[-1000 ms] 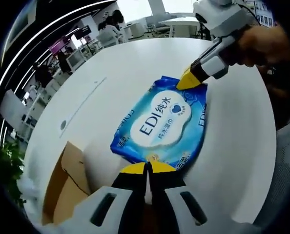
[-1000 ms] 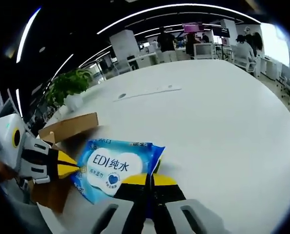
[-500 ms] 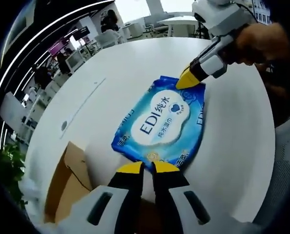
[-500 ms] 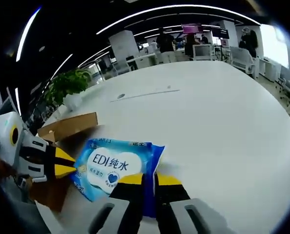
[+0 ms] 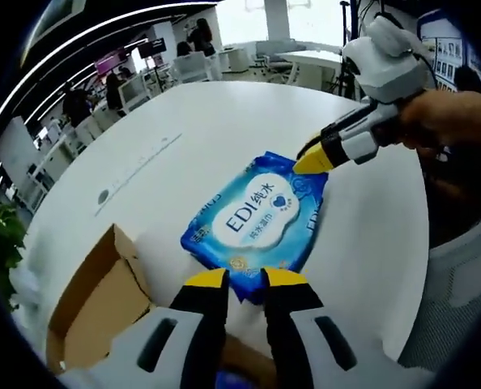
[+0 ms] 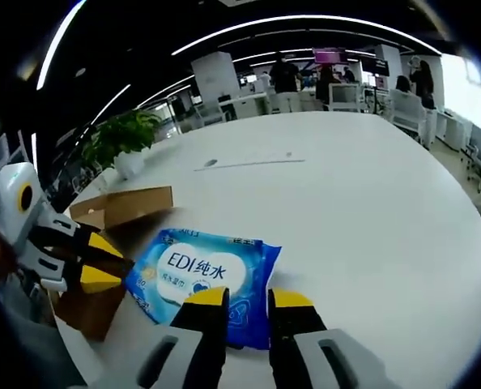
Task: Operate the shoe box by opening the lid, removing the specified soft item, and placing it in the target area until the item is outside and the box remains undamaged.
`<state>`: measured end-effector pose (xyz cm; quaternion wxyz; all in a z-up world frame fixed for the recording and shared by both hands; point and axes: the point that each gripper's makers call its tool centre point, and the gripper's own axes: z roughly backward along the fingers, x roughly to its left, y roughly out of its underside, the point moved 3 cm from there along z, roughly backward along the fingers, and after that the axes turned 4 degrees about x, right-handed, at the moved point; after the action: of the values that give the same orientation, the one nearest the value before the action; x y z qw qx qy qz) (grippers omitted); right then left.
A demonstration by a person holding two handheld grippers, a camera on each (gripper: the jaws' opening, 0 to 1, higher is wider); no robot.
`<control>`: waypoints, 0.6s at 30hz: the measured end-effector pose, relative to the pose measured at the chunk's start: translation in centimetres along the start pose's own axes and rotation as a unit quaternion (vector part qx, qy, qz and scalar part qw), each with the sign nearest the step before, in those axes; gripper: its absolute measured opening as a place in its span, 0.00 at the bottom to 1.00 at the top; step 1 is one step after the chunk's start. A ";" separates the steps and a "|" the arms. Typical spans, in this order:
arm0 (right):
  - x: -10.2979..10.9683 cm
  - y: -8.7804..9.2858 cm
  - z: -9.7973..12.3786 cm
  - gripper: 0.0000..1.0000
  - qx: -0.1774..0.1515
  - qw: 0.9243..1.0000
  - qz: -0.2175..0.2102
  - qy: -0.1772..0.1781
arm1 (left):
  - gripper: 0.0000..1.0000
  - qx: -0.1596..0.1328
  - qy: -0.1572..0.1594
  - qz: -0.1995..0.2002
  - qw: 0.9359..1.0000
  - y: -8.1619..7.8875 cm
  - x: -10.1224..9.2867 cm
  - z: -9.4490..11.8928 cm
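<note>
— Jaws, both sets: what are we logging?

— We are logging the left gripper (image 5: 244, 279) with its yellow-tipped jaws standing apart, nothing between them, their tips hovering just at the near edge of the wipes pack (image 5: 258, 218). We are logging the right gripper (image 6: 249, 297) likewise parted and released, its tips hanging over the near edge of the same pack.

— Where are we placing the pack?

— We are recording it lying flat on the white bench (image 5: 192, 138), outside the shoe box (image 5: 95, 300). It is a blue soft pack with a white label reading EDI. In the right gripper view the pack (image 6: 204, 275) is lying between the two grippers, with the left gripper (image 6: 103, 263) coming in from the left beside the cardboard.

— And the box?

— We are entering it as brown cardboard, open, one flap standing up. In the left gripper view it is sitting to the left of the pack and just beside it. In the right gripper view the box (image 6: 119, 215) is lying behind and to the left of the pack.

— Anything else for the entry?

— In the left gripper view the right gripper (image 5: 309, 158) is reaching in from the upper right, held by a hand (image 5: 447, 121), its yellow tips at the far corner of the pack. A green plant (image 6: 123, 134) is standing at the far left edge of the bench.
</note>
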<state>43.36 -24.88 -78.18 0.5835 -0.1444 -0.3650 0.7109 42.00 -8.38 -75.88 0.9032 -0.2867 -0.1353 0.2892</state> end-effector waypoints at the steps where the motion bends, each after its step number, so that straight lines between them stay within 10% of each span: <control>1: 0.1 0.0 0.1 0.18 -0.001 1.000 0.005 -0.001 | 0.19 -0.002 0.000 -0.001 1.000 -0.1 0.0 0.2; 18: 3.5 -1.4 2.5 0.31 -0.010 0.996 0.090 -0.023 | 0.24 -0.050 0.033 0.047 0.997 -0.4 1.2 5.7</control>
<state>41.82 -22.39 -74.78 0.5069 -0.1660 -0.3715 0.7599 40.80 -5.41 -71.04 0.8774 -0.3467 -0.1061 0.3142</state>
